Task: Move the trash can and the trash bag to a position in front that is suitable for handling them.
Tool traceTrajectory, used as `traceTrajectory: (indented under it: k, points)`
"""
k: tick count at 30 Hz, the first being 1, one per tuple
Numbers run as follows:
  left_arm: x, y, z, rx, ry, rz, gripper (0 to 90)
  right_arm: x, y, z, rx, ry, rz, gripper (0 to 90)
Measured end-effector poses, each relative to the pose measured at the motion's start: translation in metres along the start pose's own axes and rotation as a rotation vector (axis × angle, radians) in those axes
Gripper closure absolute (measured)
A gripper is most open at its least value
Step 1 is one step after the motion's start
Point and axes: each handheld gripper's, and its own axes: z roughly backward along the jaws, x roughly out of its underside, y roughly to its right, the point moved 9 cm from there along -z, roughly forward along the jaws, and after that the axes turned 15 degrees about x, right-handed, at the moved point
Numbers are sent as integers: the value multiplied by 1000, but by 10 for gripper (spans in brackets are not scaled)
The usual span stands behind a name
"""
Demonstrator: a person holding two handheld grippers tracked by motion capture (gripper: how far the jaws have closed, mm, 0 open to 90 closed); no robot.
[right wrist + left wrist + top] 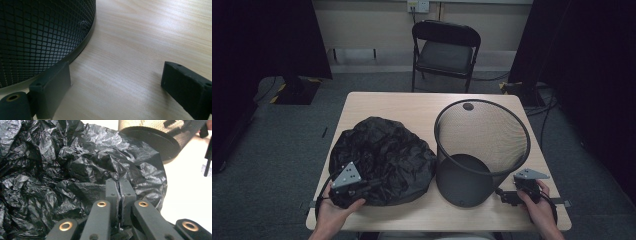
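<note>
Two claws: the left claw [120, 187] is pinched tight on the black bag [382, 157] lying just ahead; the right claw [115, 87] gapes wide, holding nothing, bin [479, 150] beside its left jaw

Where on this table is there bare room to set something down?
The far strip of the table, behind the black plastic bag and the mesh bin, is bare. So is the near right corner around the right gripper. The near left is crowded: the left gripper is at the bag.
</note>
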Motion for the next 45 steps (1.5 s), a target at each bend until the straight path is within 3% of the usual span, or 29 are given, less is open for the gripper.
traceTrajectory:
  k: [3, 5, 8, 10, 14, 17, 19, 22, 25, 30, 34, 37, 40, 45]
  points:
    - [2, 13, 4, 22, 4, -8, 858, 0, 0, 0, 0, 0, 0, 82]
    - [-1, 17, 10, 7, 30, -30, 809, 0, 0, 0, 0, 0, 0, 82]
    - [-12, 21, 19, -4, 77, -33, 585, 0, 0, 0, 0, 0, 0, 81]
    - [-22, 20, 23, -3, 106, -31, 378, 0, 0, 0, 0, 0, 0, 81]
    - [-37, 0, 24, -39, 111, 4, 151, 0, 0, 0, 0, 0, 0, 81]
    - [-45, -22, 16, -52, 89, 31, 155, 0, 0, 0, 0, 0, 0, 81]
    - [-46, -34, 7, -25, 59, 54, 155, 0, 0, 0, 0, 0, 0, 81]
    - [-45, -49, -10, -33, 0, 59, 161, 0, 0, 0, 0, 0, 0, 81]
    - [-39, -59, -27, -39, -62, 61, 165, 0, 0, 0, 0, 0, 0, 81]
    - [-21, -75, -47, -61, -156, 98, 158, 0, 0, 0, 0, 0, 0, 82]
    - [-4, -91, -56, -70, -194, 147, 158, 0, 0, 0, 0, 0, 0, 81]
    - [11, -106, -60, -136, -219, 173, 157, 0, 0, 0, 0, 0, 0, 81]
    - [20, -112, -65, -144, -196, 207, 156, 0, 0, 0, 0, 0, 0, 81]
    - [26, -117, -68, -178, -223, 186, 171, 0, 0, 0, 0, 0, 0, 81]
